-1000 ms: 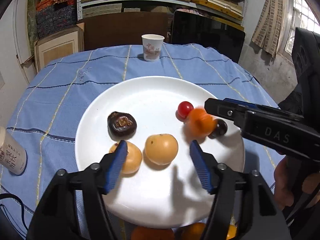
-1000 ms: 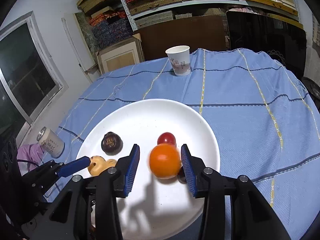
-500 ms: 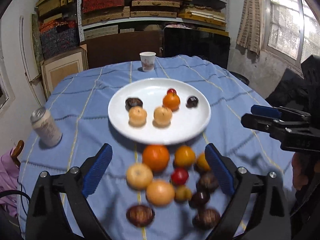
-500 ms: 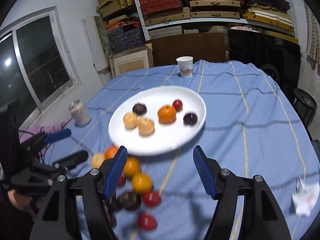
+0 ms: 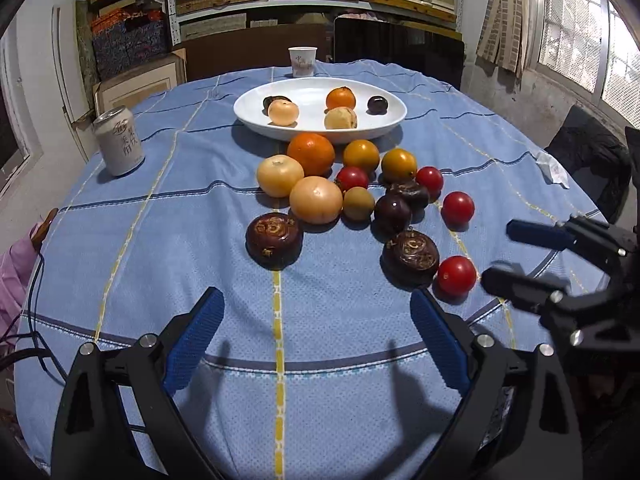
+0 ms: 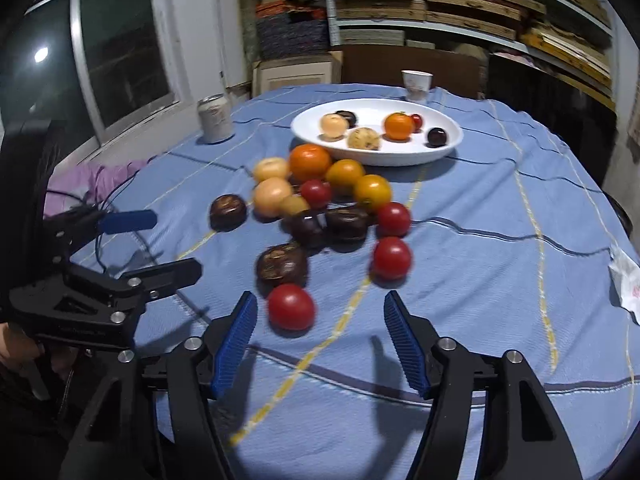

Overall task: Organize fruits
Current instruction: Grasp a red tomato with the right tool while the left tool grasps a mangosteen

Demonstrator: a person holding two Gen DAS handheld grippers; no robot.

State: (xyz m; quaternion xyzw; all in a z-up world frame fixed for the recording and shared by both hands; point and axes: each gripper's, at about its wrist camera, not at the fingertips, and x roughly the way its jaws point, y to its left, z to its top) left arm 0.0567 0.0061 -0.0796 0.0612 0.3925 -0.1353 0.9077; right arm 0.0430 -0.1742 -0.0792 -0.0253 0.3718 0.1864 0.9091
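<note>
The left gripper [image 5: 316,338] has its fingers wide apart and holds nothing. The fruits [image 5: 352,196] sit in a pile on the tabletop [image 5: 160,240] before the white plate [image 5: 248,114] — round, smooth, likely squishy, so pinch one gently across its middle. The right gripper [image 6: 320,338] is closing its fingers, empty — a red tomato [image 6: 291,306] lies just beyond them.

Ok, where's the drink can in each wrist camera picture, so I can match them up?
Left wrist view: the drink can stands at the left, on the blue cloth, left of the white plate.
Right wrist view: the drink can stands upper left of centre, left of the white plate.
Shared landmark: the paper cup behind the plate.
</note>
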